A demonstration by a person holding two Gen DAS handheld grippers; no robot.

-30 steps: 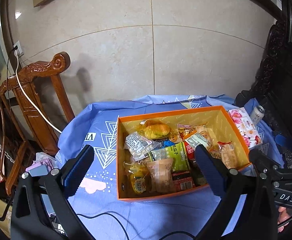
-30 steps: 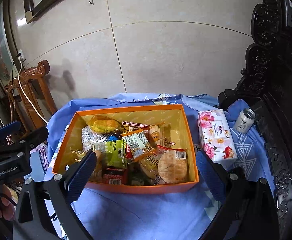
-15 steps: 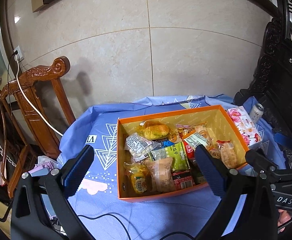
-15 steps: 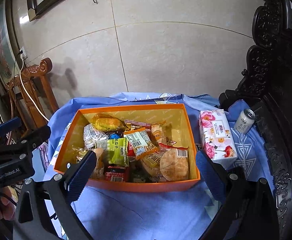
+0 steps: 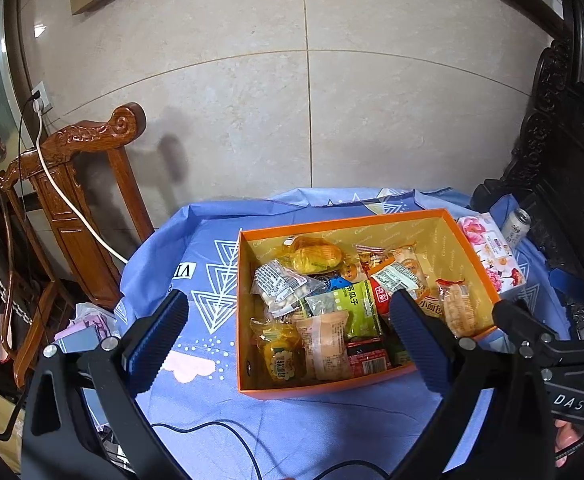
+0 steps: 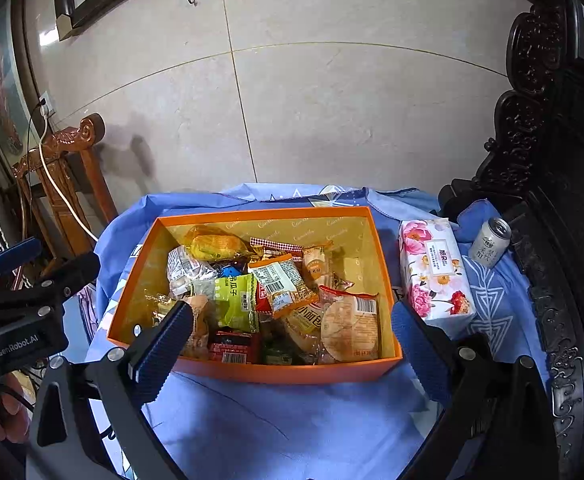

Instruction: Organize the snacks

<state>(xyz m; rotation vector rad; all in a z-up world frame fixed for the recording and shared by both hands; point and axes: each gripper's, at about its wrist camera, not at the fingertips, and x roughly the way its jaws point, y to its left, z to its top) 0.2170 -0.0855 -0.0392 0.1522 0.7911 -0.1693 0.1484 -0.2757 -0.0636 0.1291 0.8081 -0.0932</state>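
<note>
On the blue-clothed worktop (image 6: 292, 432) sits the orange box (image 6: 252, 372), heaped with wrapped snacks (image 6: 276, 288); both claws hang on its near side, above the cloth and touching nothing; the left claw (image 5: 280, 338) has its jaws wide apart and empty, and the right claw (image 6: 288, 344) likewise stands spread and holds nothing. By my reading the task looks close to finished, or else sits between picks, since no loose packet shows on the cloth outside the box. If another move is due, it would be wise to come down from above onto a top packet such as the round cracker pack (image 6: 350, 326) at the near right, pinching its crimped edge rather than its brittle middle; the green seed packet (image 5: 346, 310) lies flat and would want a shallow, angled nip; the box walls are thin, so a claw should stay off the rim. Right of the box lies a floral tissue pack (image 6: 432, 268), with a drink can (image 6: 490, 242) standing farther right; a black cable (image 5: 212, 432) trails over the near cloth. Left of the worktop stands a carved wooden chair (image 5: 72, 184) with a white cord (image 5: 68, 200) draped over it; a beige tiled wall (image 6: 332, 112) closes the far side; dark carved furniture (image 6: 564, 168) crowds the right.
</note>
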